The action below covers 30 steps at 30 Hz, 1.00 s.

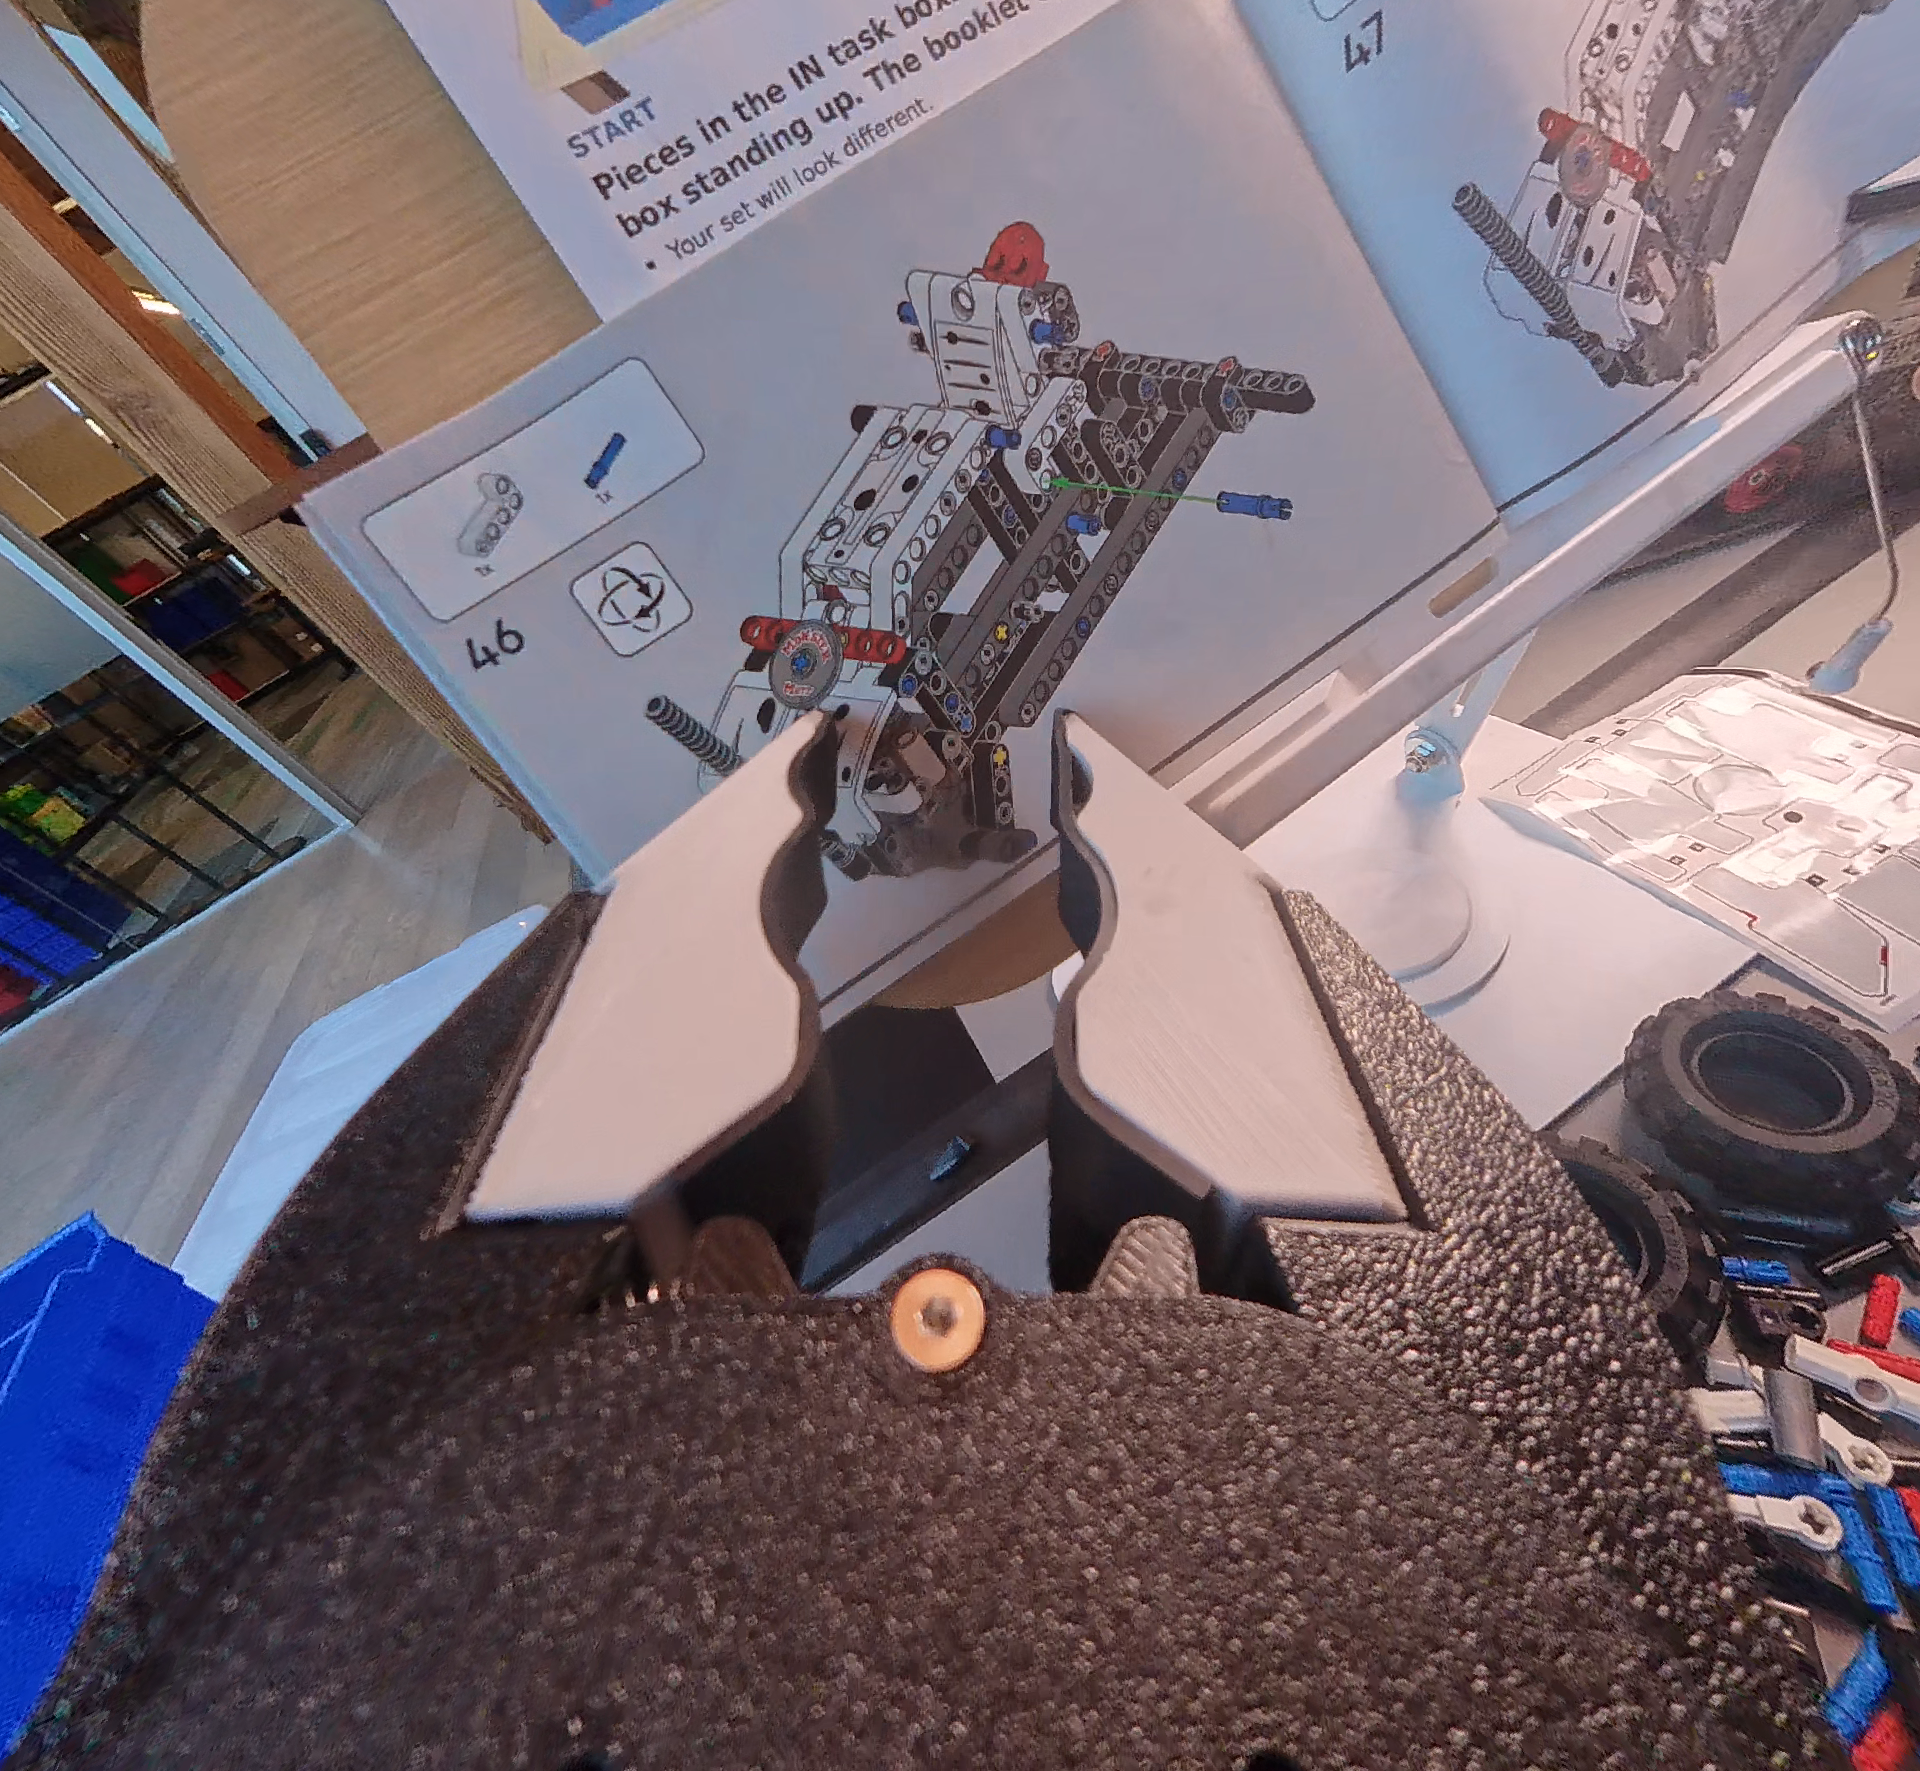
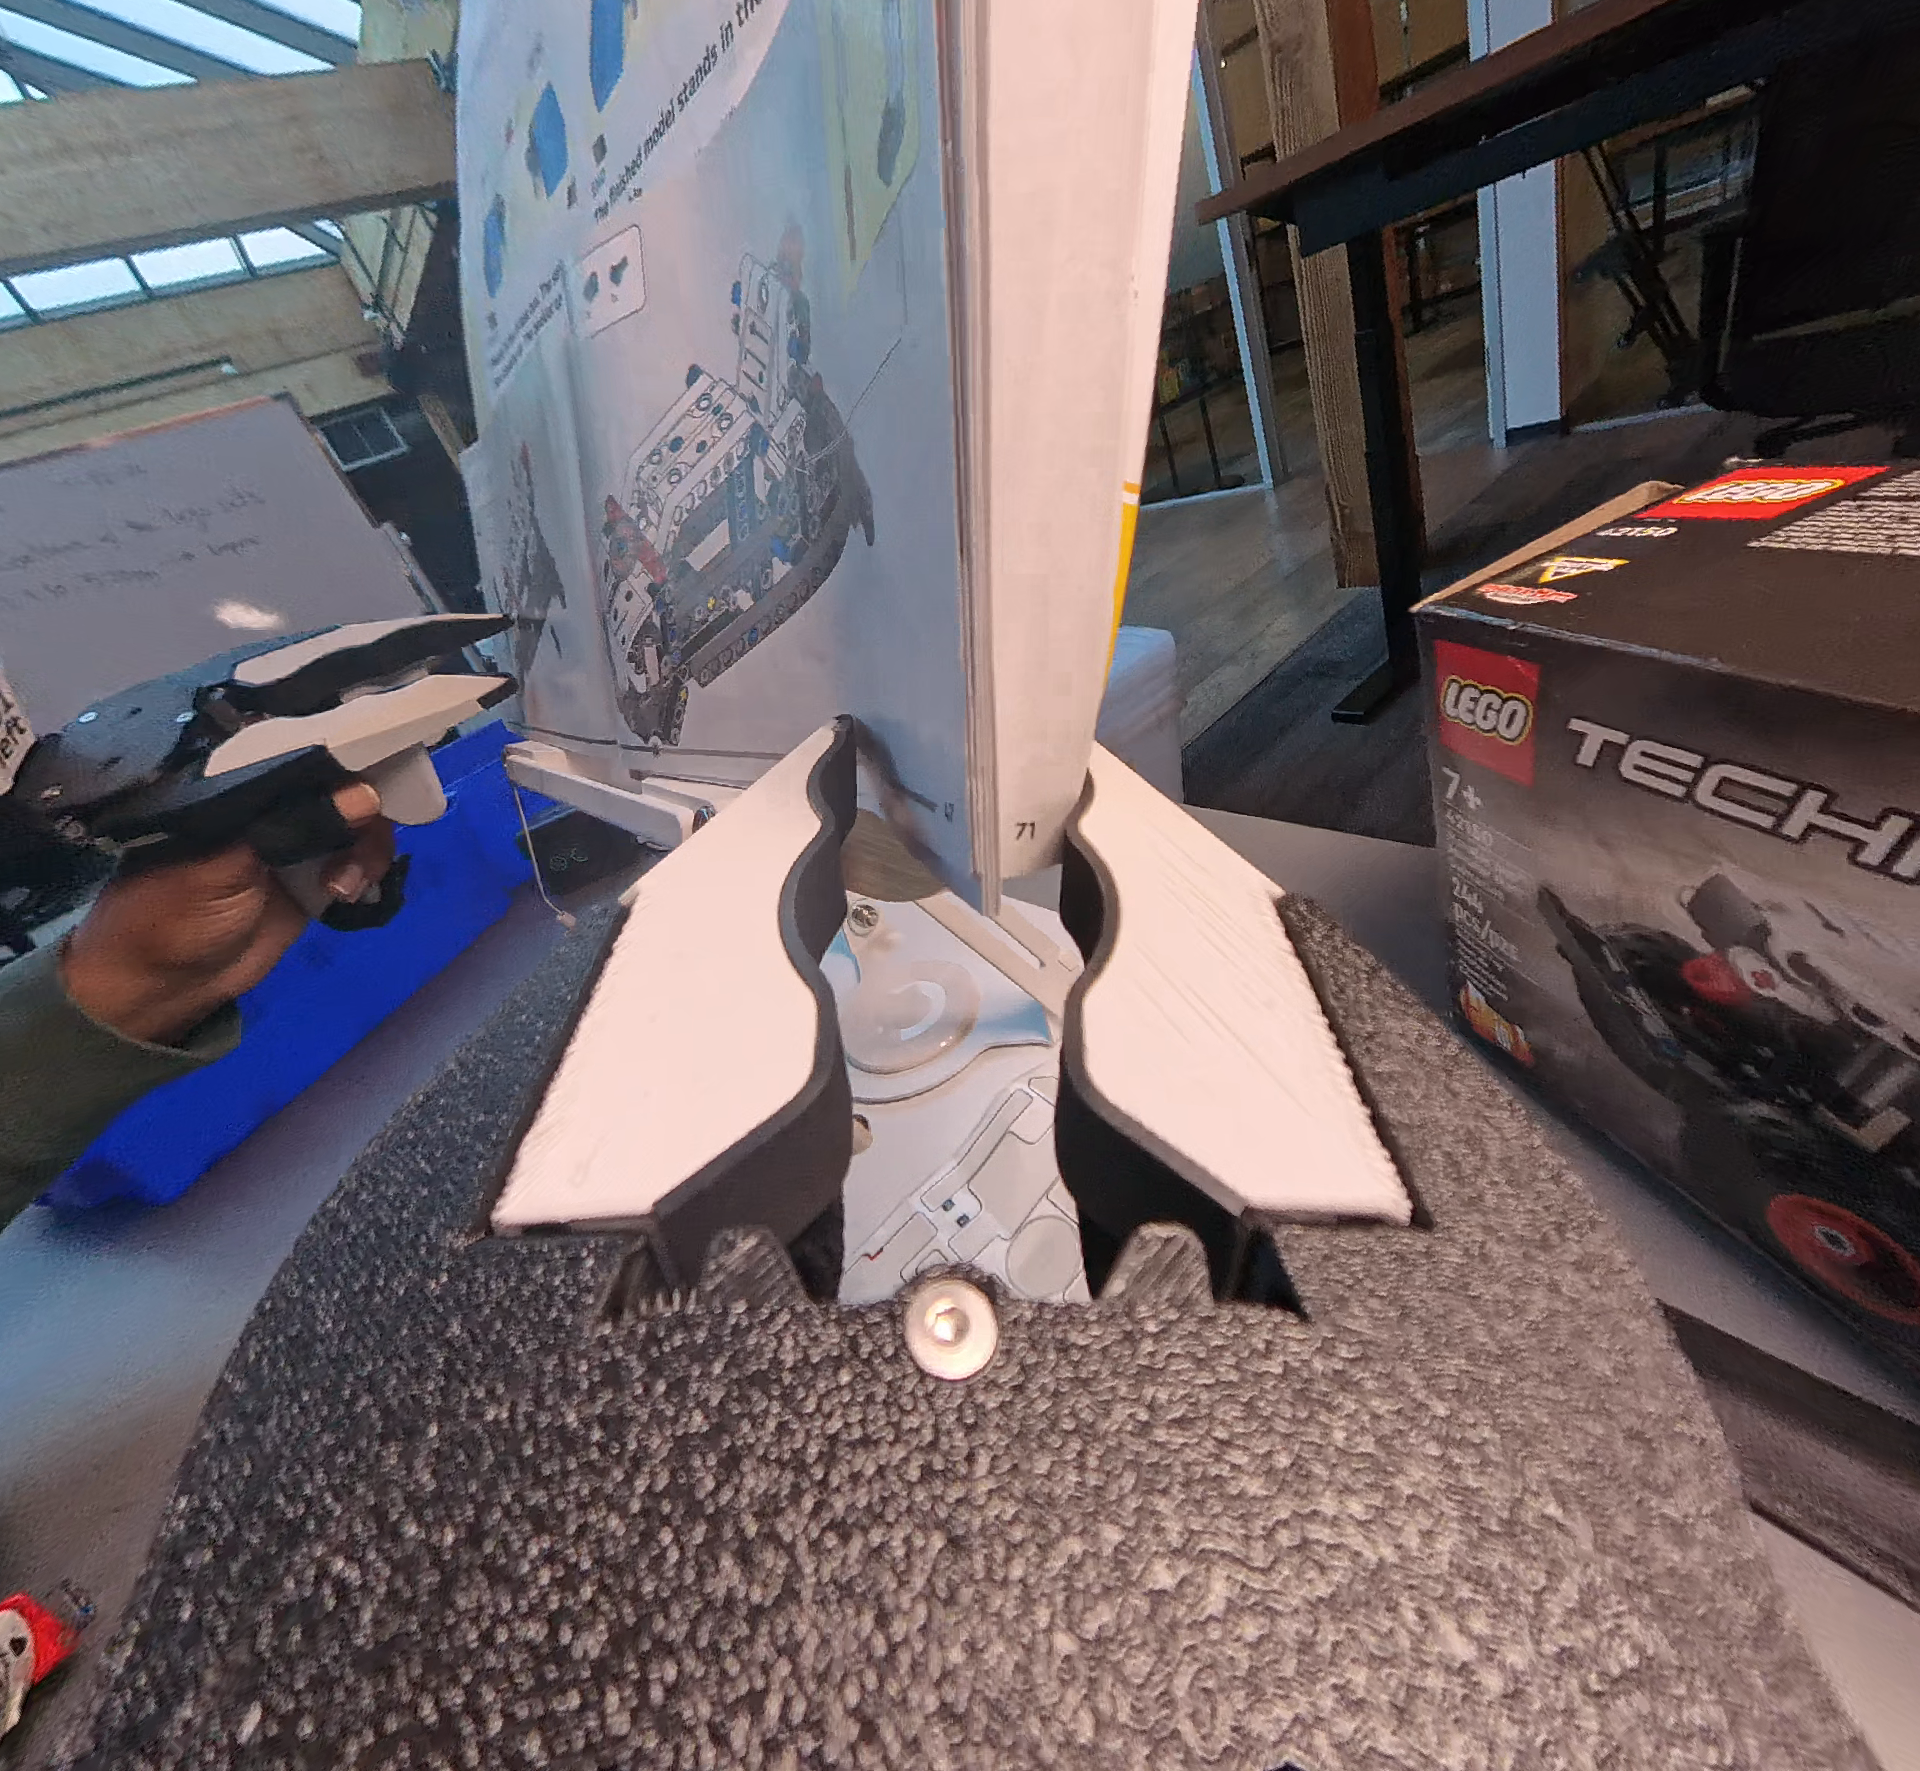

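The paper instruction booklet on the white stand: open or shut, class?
Open. The paper instruction booklet stands upright on the white stand, two diagram pages spread either side of its centre fold.

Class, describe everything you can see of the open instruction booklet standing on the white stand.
The instruction booklet is thin, glossy paper, standing upright and open on a white stand. Its facing pages show coloured drawings of a partly built brick vehicle, with small boxes of parts. In the right wrist view its right-hand pages appear edge-on between the open right tongs, not clamped. The left tongs, also open, point at its left page.
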{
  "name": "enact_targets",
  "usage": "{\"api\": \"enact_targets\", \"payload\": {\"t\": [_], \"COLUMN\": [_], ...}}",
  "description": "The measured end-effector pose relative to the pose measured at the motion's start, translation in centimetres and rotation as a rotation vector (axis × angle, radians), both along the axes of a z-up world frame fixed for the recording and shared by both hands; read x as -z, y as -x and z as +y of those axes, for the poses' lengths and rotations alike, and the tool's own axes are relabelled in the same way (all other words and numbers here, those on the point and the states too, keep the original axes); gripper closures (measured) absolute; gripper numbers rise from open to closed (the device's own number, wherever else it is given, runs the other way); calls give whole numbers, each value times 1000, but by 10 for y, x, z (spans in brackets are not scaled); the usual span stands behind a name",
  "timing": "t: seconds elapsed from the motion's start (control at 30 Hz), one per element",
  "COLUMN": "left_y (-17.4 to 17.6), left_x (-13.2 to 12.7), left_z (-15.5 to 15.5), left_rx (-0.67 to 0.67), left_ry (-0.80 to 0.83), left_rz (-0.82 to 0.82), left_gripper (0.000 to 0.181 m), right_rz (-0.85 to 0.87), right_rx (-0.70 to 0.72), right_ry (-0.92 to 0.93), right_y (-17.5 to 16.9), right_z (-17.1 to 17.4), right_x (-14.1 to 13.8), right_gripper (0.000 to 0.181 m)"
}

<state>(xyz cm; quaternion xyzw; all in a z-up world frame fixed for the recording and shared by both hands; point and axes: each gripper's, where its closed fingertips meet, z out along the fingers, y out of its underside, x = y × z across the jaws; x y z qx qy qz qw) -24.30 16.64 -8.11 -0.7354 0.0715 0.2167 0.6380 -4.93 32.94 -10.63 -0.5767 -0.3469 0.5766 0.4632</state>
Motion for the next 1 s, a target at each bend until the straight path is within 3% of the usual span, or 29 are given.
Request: {"api": "enact_targets", "payload": {"t": [0.23,0.33,0.43,0.53,0.67,0.77,1.0], "left_y": [-11,-24,-38,-53,-72,-81,-86], "left_x": [-12,-18,-20,-18,-10,-2,21], "left_z": [-4,-10,-21,-38,-70,-91,-134], "left_rx": [17,44,77,105,128,134,128], "left_ry": [-35,-52,-74,-99,-154,-182,-174], "left_rz": [-11,-8,-23,-73,-197,-271,-360], "left_gripper": [136,136,135,135,136,136,136], "right_rz": [12,21,36,32,-32,-83,-171], "right_rx": [79,208,385,421,420,436,472], "right_ry": [14,-63,-231,-394,-531,-561,-555], "right_y": [-16,-38,-67,-75,-59,-37,14], "right_z": [9,18,15,-15,-48,-55,-39], "right_x": [-6,-14,-33,-52,-62,-63,-63], "right_gripper": [131,125,131,150,170,181,181]}}
